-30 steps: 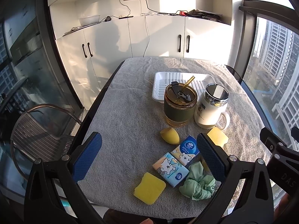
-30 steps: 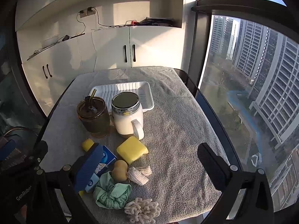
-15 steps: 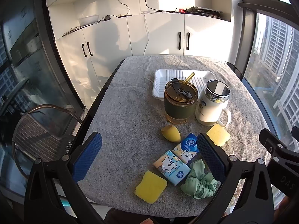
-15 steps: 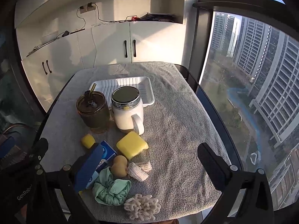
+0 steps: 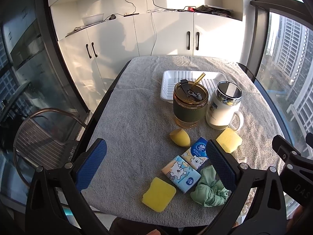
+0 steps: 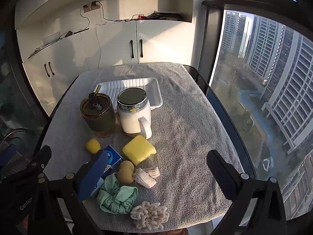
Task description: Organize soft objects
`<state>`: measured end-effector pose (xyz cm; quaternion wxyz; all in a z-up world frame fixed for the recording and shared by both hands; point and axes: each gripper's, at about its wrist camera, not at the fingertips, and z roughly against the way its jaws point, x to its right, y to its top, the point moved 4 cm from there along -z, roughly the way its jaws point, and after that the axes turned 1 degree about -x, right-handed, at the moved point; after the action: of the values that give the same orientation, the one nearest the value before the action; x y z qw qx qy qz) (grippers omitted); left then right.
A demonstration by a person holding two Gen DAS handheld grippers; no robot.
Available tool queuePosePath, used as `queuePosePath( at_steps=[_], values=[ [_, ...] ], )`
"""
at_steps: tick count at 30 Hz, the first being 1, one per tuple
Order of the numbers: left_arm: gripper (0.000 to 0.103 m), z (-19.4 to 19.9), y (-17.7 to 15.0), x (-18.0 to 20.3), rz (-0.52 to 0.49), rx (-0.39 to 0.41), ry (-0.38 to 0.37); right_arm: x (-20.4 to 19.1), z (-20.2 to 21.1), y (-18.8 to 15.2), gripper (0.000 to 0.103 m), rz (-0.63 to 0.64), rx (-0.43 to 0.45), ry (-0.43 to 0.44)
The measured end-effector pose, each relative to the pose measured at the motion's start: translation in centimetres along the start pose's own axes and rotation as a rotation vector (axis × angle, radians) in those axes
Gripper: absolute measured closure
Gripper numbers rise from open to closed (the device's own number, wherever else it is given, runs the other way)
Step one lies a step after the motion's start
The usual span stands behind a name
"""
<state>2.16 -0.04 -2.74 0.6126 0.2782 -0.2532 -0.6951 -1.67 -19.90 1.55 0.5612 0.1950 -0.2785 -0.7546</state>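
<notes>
Soft things lie at the near edge of a grey-towelled table: a green scrunchie (image 5: 210, 191) (image 6: 117, 196), two yellow square sponges (image 5: 158, 193) (image 6: 139, 149), a yellow egg sponge (image 5: 180, 138) (image 6: 93, 145), a tan gourd-shaped sponge (image 6: 125, 171), a beige woven roll (image 6: 146, 176), a cream chenille scrunchie (image 6: 149, 216) and two tissue packs (image 5: 181, 173). A white ribbed tray (image 5: 168, 86) (image 6: 156, 92) sits at the back. My left gripper (image 5: 156, 164) and right gripper (image 6: 156, 172) both hover open and empty above the near edge.
An amber glass tumbler with straw (image 5: 188, 106) (image 6: 97, 114) and a white lidded mug (image 5: 225, 107) (image 6: 135, 113) stand between the soft things and the tray. A metal chair (image 5: 45, 143) is left of the table. Windows run along the right side.
Both views have shifted slightly, the grippers drawing back and up a little from the table. No object has moved; both grippers stay open.
</notes>
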Motion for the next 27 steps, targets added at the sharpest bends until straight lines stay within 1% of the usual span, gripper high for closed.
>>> queuePosePath(
  at_steps=[27],
  values=[
    [0.0,0.02,-0.04,-0.15,0.0,0.003,-0.001,-0.13,0.04,-0.13,0.0,-0.001,-0.004,-0.003]
  ],
)
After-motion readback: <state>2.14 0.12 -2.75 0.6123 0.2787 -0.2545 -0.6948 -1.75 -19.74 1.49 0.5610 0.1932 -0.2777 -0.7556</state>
